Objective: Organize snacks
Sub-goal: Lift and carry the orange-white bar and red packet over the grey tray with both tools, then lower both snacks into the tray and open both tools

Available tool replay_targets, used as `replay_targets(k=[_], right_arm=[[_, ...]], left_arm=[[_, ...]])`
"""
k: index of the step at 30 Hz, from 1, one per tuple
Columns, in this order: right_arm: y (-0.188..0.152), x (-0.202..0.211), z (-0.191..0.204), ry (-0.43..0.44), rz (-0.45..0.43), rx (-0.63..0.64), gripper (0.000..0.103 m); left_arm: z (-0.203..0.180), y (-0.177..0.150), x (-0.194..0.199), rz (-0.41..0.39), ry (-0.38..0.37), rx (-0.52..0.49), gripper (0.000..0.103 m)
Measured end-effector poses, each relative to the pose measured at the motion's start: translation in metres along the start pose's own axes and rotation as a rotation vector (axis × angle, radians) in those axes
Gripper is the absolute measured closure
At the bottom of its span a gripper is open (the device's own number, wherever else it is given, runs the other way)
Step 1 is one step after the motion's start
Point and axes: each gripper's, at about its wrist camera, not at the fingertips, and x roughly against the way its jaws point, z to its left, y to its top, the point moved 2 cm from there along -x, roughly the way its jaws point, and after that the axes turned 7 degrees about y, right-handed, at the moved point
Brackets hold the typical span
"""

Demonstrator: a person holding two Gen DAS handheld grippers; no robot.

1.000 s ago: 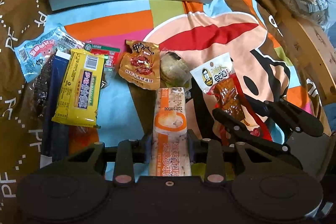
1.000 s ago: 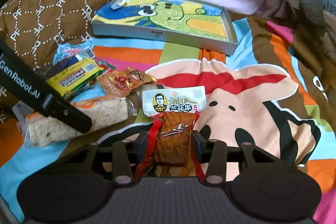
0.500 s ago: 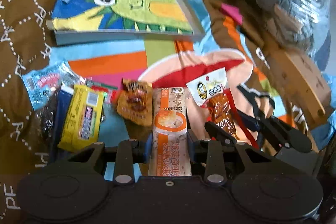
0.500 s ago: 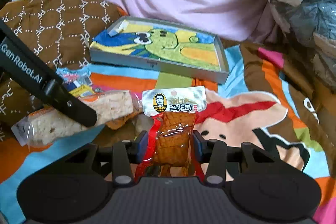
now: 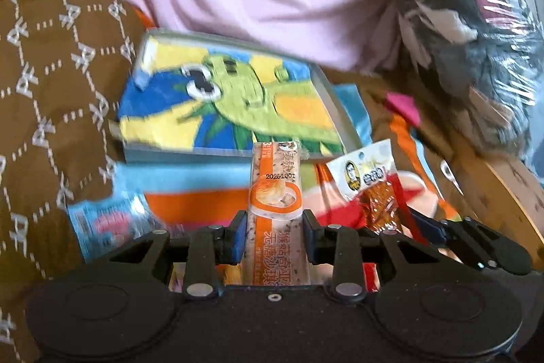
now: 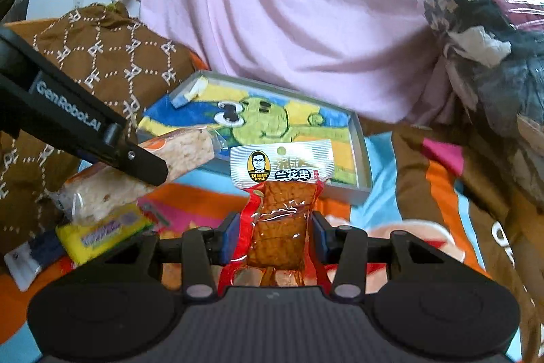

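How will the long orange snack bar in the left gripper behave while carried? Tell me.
The snack bar probably stays stiff: it juts straight beyond the left gripper without drooping. Its glossy wrapper may slip. The filling looks crumbly, so hard squeezing could crack it.

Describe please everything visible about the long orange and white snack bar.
The snack bar is a long speckled pale block in a clear wrapper with an orange band, white characters and a printed date. The left gripper clamps its lower part between blue-padded jaws, lifted clear of the blanket, its far end pointing towards the grey tray.
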Motion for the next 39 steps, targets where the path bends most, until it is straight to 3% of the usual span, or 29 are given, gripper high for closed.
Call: replay_targets(k=[9,20,25,30,39], right_arm=[[0.032,-0.035,-0.018,0.013,-0.053,-0.024,0.055],[0.056,-0.098,-0.027,0.024,-0.074,-0.036,0.055],[0.067,-0.126,-0.029,0.023,-0.083,-0.069,0.055],[0.071,-0.146,-0.025,0.025,-0.094,-0.070,0.055],[0.068,-0.177,-0.024,0.040,-0.058,-0.091,0.054]], left_arm=[[0.016,0.051,-0.025,-0.115,0.015,0.101,0.068],[0.033,0.096,-0.068,-0.227,0.153,0.099,0.068],[0.046,0.109,-0.097,-0.228,0.151,0.148,0.068],[0.052,0.109,-0.114,-0.234,0.184,0.106,0.068],[0.055,0.109,-0.132,-0.211,0.170,0.087,0.068]])
